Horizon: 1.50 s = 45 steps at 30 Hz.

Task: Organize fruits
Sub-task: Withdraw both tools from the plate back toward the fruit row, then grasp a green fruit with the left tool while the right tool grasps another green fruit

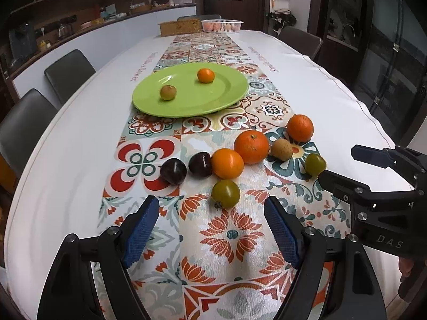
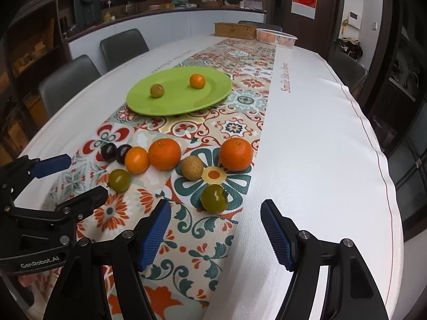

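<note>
A green plate [image 1: 229, 93] [image 2: 213, 90] holds a small orange [image 1: 205, 75] [image 2: 197, 81] and a small greenish-brown fruit [image 1: 168, 92] [image 2: 157, 90]. Nearer lie two dark plums [image 1: 173, 171] [image 1: 200, 165], three oranges [image 1: 227, 163] [image 1: 251, 147] [image 1: 300, 128], a tan fruit [image 1: 281, 149] [image 2: 192, 167] and two green fruits [image 1: 225, 194] [image 1: 315, 164]. My left gripper [image 1: 212, 213] is open and empty, just short of one green fruit. My right gripper [image 2: 216, 216] is open and empty, just short of the other green fruit [image 2: 214, 198].
The table carries a patterned runner [image 1: 213, 240] on a white cloth. A brown box [image 1: 179, 27] and a white basket [image 1: 221, 25] stand at the far end. Grey chairs [image 1: 68, 72] line the left side.
</note>
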Available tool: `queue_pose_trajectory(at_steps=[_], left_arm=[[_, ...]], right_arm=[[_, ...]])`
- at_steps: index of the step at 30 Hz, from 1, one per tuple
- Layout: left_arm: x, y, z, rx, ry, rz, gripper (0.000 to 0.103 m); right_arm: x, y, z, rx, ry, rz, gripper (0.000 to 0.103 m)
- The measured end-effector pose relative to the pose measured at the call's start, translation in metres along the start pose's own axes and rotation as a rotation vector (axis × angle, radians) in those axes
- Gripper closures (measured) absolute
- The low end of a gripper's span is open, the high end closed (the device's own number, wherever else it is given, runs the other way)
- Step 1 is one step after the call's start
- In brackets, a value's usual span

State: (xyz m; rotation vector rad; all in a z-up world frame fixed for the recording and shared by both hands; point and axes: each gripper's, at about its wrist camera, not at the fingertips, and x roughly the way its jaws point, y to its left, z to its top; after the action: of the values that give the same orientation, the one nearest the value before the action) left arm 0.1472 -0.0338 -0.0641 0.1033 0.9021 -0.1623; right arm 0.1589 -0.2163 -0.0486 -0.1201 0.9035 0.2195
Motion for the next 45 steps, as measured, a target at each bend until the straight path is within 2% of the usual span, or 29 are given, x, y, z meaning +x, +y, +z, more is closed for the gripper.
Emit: queue_pose_trajectory(at_steps=[5, 9, 23, 27, 30, 45], left_arm=[[0.010, -0.001, 0.003, 0.007, 0.009, -0.002, 0.028], [0.018, -0.001, 0.005, 0.004, 0.021, -0.021, 0.035], [0.032, -0.001, 0.007, -0.017, 0.063, -0.067, 0.067], [0.033, -0.001, 0.008, -0.027, 0.074, -0.080, 0.075], [0.033, -0.001, 0.008, -0.027, 0.078, -0.082, 0.075], [0.011, -0.004, 0.010, -0.024, 0.035, -0.094, 0.076]], right_arm=[[0.012, -0.001, 0.002, -0.002, 0.023, 0.004, 0.033], [0.018, -0.001, 0.004, -0.006, 0.030, 0.005, 0.034], [0.036, 0.000, 0.008, 0.000, 0.068, 0.046, 0.057], [0.038, 0.000, 0.008, 0.003, 0.078, 0.049, 0.069], [0.039, -0.001, 0.008, 0.004, 0.081, 0.049, 0.074], [0.018, 0.002, 0.009, 0.003, 0.042, 0.064, 0.074]])
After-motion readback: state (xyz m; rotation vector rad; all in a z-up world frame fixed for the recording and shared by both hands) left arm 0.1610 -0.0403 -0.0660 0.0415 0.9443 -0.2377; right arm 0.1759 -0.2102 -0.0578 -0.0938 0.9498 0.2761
